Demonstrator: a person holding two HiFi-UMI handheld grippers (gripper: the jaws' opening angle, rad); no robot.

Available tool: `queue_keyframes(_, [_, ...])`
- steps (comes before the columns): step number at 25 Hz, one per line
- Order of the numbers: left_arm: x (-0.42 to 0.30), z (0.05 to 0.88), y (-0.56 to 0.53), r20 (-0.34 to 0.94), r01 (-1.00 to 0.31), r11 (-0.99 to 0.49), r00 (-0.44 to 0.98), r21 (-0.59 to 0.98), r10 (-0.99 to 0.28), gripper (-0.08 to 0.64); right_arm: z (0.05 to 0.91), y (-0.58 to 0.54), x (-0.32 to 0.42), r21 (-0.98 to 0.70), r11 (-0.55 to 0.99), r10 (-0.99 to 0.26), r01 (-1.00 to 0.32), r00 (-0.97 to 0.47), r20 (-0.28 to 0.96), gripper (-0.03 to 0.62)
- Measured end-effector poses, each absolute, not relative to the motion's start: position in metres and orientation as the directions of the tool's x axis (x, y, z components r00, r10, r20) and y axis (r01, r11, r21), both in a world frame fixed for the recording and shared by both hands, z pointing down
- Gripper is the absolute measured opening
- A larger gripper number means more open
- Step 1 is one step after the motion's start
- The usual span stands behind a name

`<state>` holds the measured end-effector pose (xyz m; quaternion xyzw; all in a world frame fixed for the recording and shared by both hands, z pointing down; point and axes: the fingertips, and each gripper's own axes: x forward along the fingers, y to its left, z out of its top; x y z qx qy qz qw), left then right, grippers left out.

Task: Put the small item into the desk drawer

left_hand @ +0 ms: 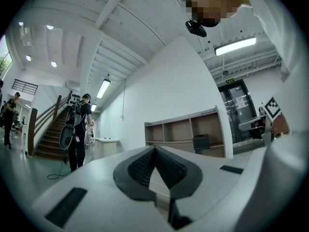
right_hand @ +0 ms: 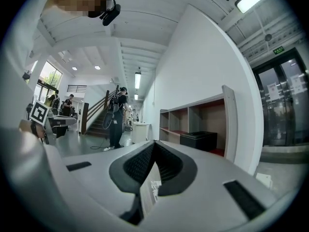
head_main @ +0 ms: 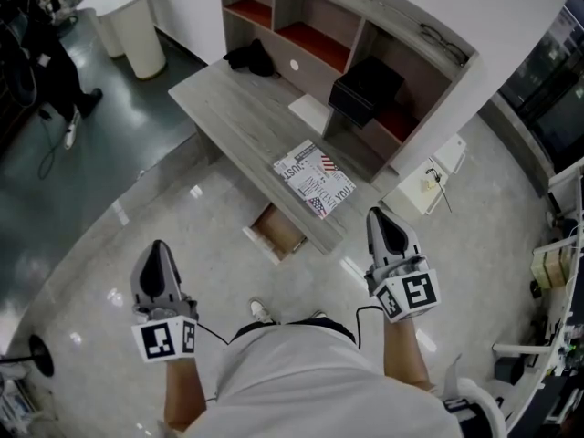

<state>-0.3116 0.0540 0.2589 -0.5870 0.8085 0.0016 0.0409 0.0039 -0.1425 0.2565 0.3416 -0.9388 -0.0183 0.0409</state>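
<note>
Pale, glossy floor tiles surround a grey wooden desk (head_main: 237,108) with a shelf unit (head_main: 301,26) standing on its far side. Under the desk's near edge a drawer (head_main: 278,231) stands pulled open, showing its brown bottom. Which thing is the small item cannot be told from these views. On the desk top straight above the drawer lies a printed booklet (head_main: 315,179), flat and close to the near edge. Out on the floor in front of the desk, the person holds both tongs level and pointed at it. The left gripper (head_main: 160,249) has its jaws pressed together with nothing in them. The right gripper (head_main: 379,215), nearer the desk, is likewise closed and empty. A black box (head_main: 365,89) sits in the shelf unit behind the booklet, and a dark bundle (head_main: 251,57) lies at the desk's far left end. Beyond that end stands a white round pedestal (head_main: 132,21).
</note>
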Motion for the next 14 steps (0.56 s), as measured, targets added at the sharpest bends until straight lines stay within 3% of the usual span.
queue_keyframes(14, [-0.3123,0.2661,0.0560,-0.056,-0.951,0.308,-0.306,-0.027,-0.950,0.018,0.2532,-0.1357,-0.0063,0.101,0.789,-0.614,-0.606,-0.786,0.078,0.023])
